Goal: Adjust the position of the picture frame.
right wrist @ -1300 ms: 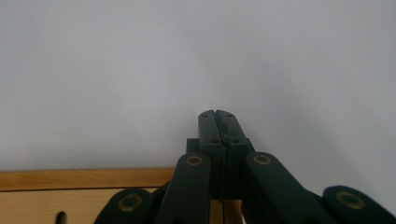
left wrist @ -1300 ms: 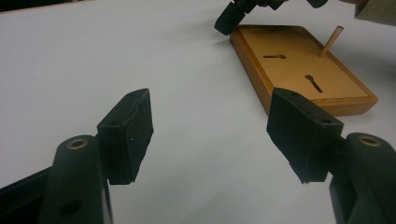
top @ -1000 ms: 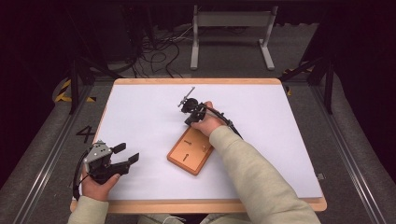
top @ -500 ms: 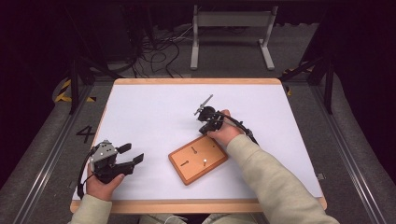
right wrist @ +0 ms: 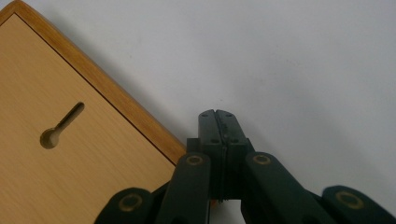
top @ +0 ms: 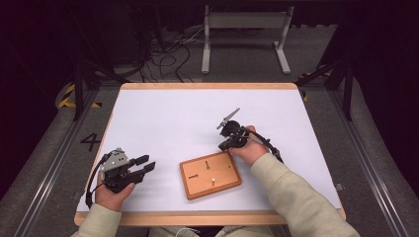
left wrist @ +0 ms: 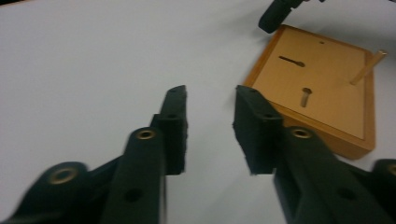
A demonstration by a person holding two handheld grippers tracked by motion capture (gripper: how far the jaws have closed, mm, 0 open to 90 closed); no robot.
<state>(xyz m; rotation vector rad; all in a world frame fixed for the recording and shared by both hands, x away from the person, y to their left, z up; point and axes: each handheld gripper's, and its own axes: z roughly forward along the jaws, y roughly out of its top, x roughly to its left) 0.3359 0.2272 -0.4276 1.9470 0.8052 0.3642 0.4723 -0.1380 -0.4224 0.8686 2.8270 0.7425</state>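
**On the near middle of the worktop: a board that may be nudged askew**

On the near middle of the white worktop point(top: 163, 118), a wooden board point(top: 210, 175) is laid flat, with two keyhole slots point(left wrist: 292, 61) cut in its face and a small peg point(left wrist: 368, 67) standing up from it. A risk is judged here: the board could be pushed askew or the peg knocked if a closed tip is driven against its far right edge. The right hand-held gripper point(top: 226, 144) is clenched tight on nothing, its tip just beside that far right corner; contact cannot be told. The left hand-held gripper point(top: 146, 165), well to the left of the board, has just been closing; it is seen part open, with nothing between the jaws.
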